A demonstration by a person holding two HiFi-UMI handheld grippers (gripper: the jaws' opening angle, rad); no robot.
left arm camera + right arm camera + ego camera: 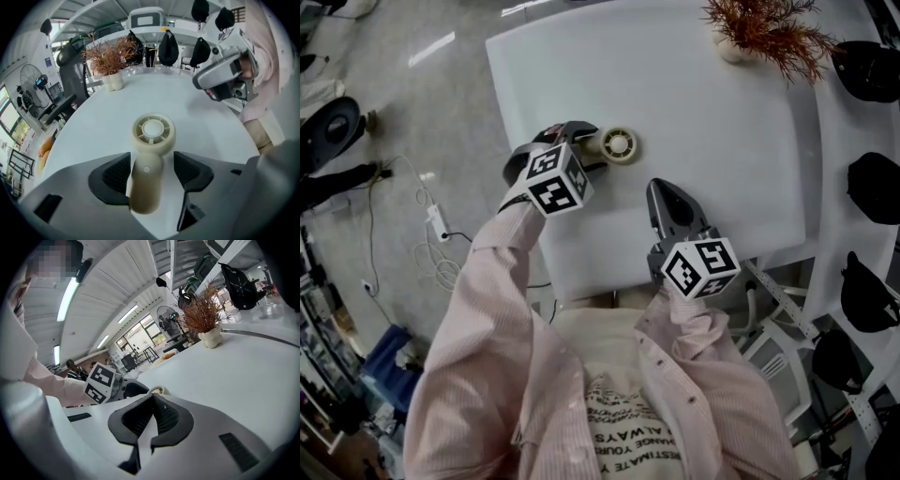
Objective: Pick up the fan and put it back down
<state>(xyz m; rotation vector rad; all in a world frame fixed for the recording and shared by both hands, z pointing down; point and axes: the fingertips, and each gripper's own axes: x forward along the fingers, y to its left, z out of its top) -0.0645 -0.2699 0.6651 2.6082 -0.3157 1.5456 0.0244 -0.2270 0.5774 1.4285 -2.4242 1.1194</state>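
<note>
Item: fan (619, 145), cream plastic, round grilled head, smooth rounded handle, lying flat on my glossy white table (703, 131). My left gripper (152, 161) straddles the handle, ribbed black pads spread. Right gripper (153, 404) clenched, empty. Dried rust-coloured plant (766, 28) stands well beyond.

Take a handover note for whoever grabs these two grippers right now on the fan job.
Left gripper: open, jaws either side of the fan handle, with a gap on one side.
Right gripper: shut, empty, above the table.
Fan: lying flat on the table.
Done: left gripper lined up on the handle.
Left, probably: close, lift, set down. The views do not show whether a lift has already happened.
</note>
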